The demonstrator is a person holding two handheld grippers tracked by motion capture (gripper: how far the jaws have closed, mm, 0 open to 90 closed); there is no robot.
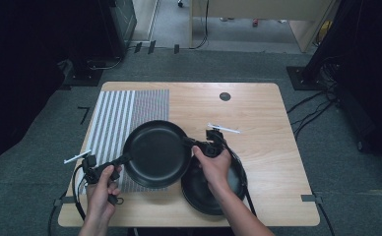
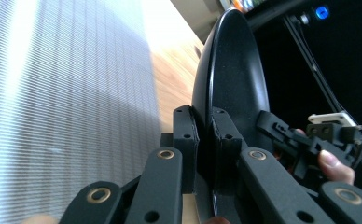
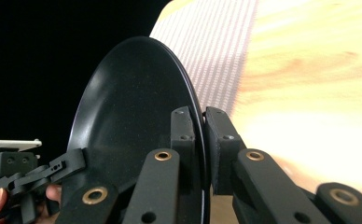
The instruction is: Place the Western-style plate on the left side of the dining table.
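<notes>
A black round plate (image 1: 157, 153) hangs above the table between both hands. My left gripper (image 1: 121, 160) is shut on its left rim, and in the left gripper view the plate (image 2: 230, 74) stands on edge between the pads (image 2: 184, 140). My right gripper (image 1: 191, 143) is shut on the right rim; in the right gripper view the plate (image 3: 132, 121) runs between the pads (image 3: 184, 135). A second black plate (image 1: 201, 189) lies on the table at the front right, partly hidden under the right hand and the raised plate.
A grey striped mat (image 1: 122, 118) covers the left part of the wooden table (image 1: 258, 123). A round black grommet (image 1: 225, 96) sits near the far edge. Cables trail off the table's front corners and across the floor at right.
</notes>
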